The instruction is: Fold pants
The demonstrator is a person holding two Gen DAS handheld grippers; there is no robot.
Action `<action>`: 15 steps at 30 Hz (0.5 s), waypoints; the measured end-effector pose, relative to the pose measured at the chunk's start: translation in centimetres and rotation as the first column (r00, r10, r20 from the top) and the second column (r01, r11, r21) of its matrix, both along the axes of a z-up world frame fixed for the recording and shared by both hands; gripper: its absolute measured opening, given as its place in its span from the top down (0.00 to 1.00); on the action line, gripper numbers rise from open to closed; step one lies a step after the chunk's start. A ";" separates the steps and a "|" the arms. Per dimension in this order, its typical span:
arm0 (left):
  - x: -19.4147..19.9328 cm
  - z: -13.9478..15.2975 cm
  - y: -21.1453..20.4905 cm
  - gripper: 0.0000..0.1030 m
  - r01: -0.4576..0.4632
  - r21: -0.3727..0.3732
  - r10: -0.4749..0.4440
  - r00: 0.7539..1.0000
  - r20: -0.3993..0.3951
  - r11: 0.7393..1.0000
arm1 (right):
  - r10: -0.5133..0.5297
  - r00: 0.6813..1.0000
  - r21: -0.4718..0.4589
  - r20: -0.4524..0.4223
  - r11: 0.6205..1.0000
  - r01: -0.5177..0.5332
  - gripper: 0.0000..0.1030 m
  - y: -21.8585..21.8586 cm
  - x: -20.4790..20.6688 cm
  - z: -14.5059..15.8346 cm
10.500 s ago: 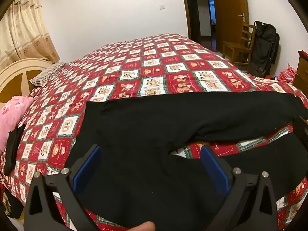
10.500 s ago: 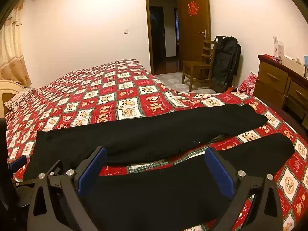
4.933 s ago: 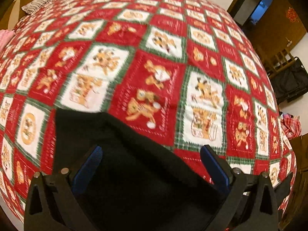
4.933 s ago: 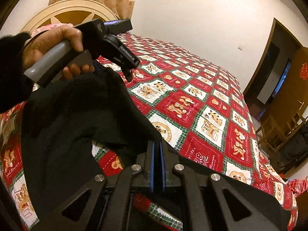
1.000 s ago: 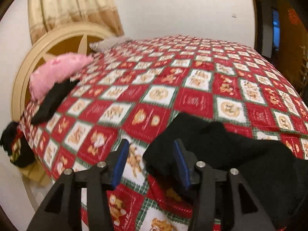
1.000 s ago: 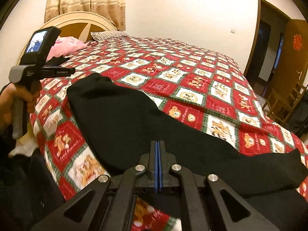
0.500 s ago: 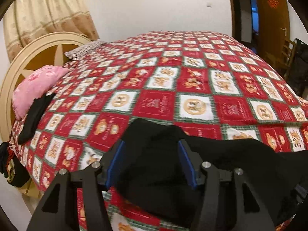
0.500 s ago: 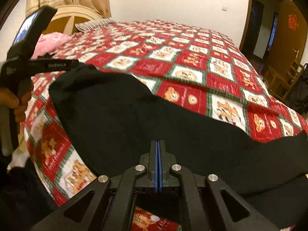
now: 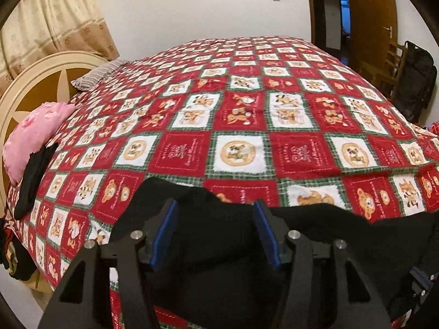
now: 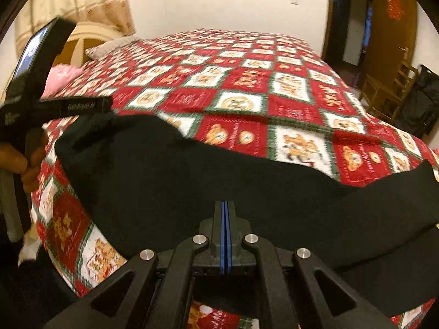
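The black pants (image 10: 192, 175) lie along the near edge of the bed, one leg laid over the other. In the left wrist view the pants (image 9: 214, 246) bunch up between the blue pads of my left gripper (image 9: 215, 230), which stands partly open around the waist end. My right gripper (image 10: 224, 235) is shut on the pants' near edge, pads pressed together. The left gripper also shows in the right wrist view (image 10: 90, 109), at the pants' left end.
A red, white and green patchwork quilt (image 9: 247, 115) covers the bed. A pink pillow (image 9: 30, 137) and a dark garment (image 9: 33, 175) lie at the headboard side. A wooden chair (image 10: 389, 93) and a black bag (image 10: 422, 101) stand by the door on the right.
My left gripper has opened wider around the bunched waist end and drawn back a little. My right gripper has stayed shut on the pants, which now lie flatter along the bed edge.
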State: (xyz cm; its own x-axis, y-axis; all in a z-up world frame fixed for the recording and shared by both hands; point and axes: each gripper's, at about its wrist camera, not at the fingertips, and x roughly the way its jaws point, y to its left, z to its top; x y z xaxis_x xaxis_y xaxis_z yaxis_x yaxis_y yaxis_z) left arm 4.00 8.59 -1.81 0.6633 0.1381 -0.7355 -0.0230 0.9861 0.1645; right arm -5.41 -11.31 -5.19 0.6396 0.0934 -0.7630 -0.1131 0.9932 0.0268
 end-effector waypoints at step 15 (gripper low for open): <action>-1.3 -2.0 -2.7 0.38 0.149 -0.039 -0.148 0.989 0.016 0.988 | -0.474 0.879 0.299 0.056 0.848 0.438 0.45 -16.5 -2.6 4.4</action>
State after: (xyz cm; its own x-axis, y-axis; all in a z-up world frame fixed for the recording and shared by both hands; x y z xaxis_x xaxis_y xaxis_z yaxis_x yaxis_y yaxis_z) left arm 2.75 5.85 -3.83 0.6841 0.0078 -0.7294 0.1225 0.9845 0.1254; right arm -8.00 -27.85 -0.83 0.7475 -0.0425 -0.6630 0.3307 0.8893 0.3158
